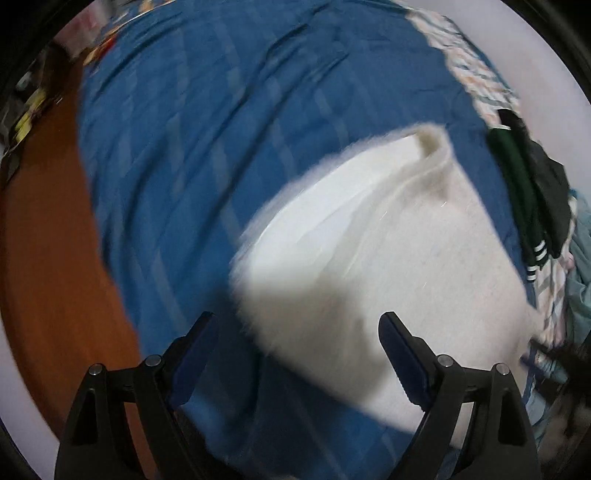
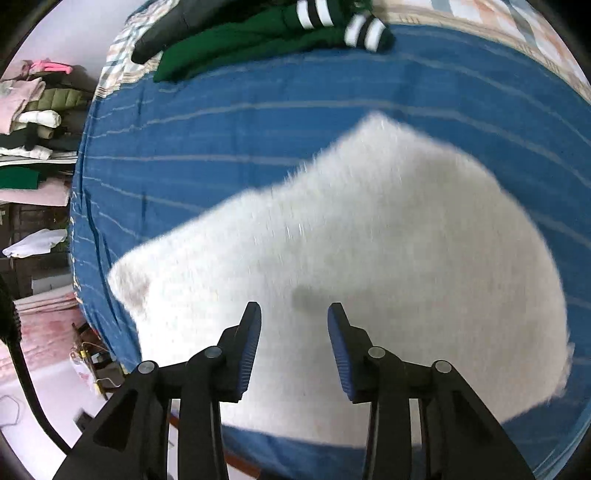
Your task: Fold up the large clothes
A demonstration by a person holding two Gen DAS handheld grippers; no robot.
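Left wrist view, L to R: orange-brown floor (image 1: 48, 236) along the bed's left edge, then blue striped bedsheet (image 1: 192, 147) over most of the bed. White fluffy garment (image 1: 369, 280) lies flat on the sheet toward the near right part of the bed, one corner curled up at its far end; view is motion-blurred. Left gripper (image 1: 297, 332) hangs above the garment's near-left edge w/ jaws wide apart, nothing between them. Dark green jacket w/ white cuff stripes (image 1: 517, 195) sits at the bed's right edge.

Right wrist view: clothes stacked on shelves (image 2: 33, 122) off the bed's left side. Same green jacket (image 2: 258, 33) at the far edge. Right gripper (image 2: 293, 317) over the garment (image 2: 369, 240), jaws moderately apart, empty; contact w/ fabric can't be told.
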